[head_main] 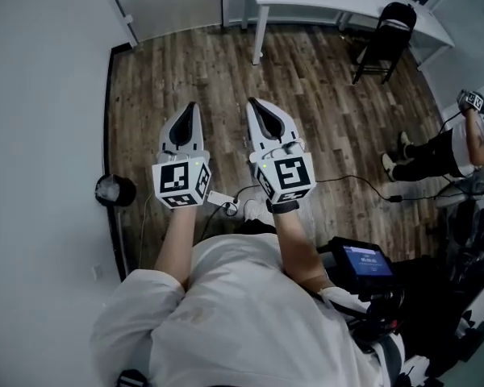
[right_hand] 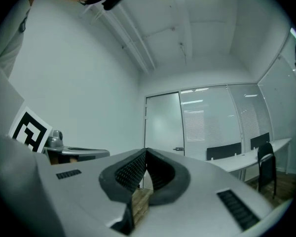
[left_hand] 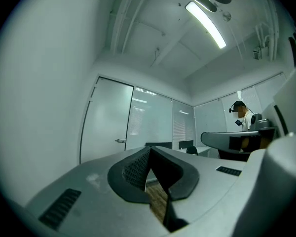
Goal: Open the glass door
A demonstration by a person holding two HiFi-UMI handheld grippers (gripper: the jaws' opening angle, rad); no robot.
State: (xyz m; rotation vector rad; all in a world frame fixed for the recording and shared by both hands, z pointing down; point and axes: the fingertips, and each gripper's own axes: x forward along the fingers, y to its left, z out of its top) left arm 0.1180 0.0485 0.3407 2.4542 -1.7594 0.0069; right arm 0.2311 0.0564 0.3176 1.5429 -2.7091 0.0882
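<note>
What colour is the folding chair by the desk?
The folding chair is black, clearest in the head view.

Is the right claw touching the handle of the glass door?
Apart. The right gripper view shows the handle small and distant on the glass door, well beyond the tips of the shut right claw.

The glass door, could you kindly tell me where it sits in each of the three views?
Head view: the glass door is probably the pale panel at the top edge, left of centre.
Left gripper view: left of centre.
Right gripper view: at centre.
Shared landmark: the black chair, to the door's right.
</note>
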